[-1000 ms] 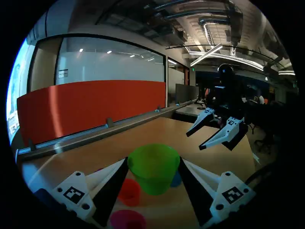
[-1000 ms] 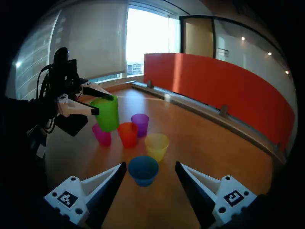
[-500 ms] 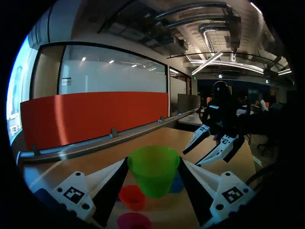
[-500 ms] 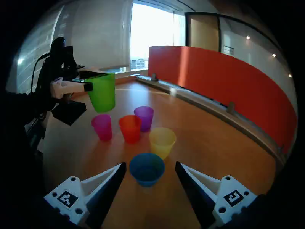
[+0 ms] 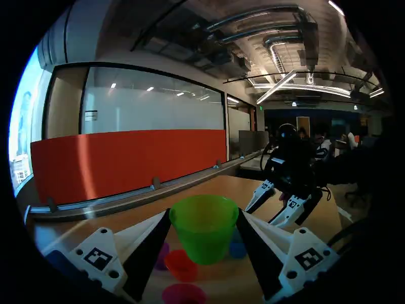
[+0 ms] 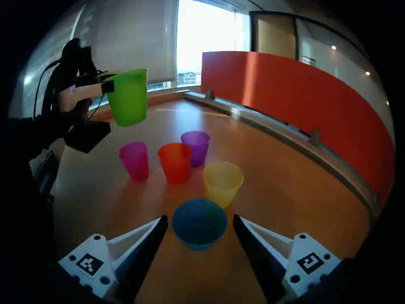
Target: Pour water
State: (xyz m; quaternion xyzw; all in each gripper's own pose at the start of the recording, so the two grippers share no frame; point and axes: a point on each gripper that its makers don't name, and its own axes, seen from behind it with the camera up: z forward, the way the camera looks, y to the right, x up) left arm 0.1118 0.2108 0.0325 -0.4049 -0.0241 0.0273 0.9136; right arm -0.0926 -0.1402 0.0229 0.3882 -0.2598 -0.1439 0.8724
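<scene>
My left gripper (image 5: 202, 213) is shut on a green cup (image 5: 204, 234), held upright in the air. The right gripper view shows the same green cup (image 6: 128, 96) well above the table, with the left gripper (image 6: 124, 86) and a hand on it. Between the spread fingers of my open right gripper (image 6: 199, 219) a blue cup (image 6: 199, 223) stands on the wooden table (image 6: 283, 192), with a small gap on each side. In the left gripper view the right gripper (image 5: 259, 217) hangs low over the table beyond the green cup.
Behind the blue cup stand a yellow cup (image 6: 222, 182), an orange cup (image 6: 175, 162), a purple cup (image 6: 195, 147) and a pink cup (image 6: 134, 159). An orange partition (image 6: 304, 96) with a metal rail runs along the table's far side. A window lies beyond.
The left gripper has lifted the green cup higher above the cluster of cups. The right gripper has drawn a little closer to the blue cup, still open.
</scene>
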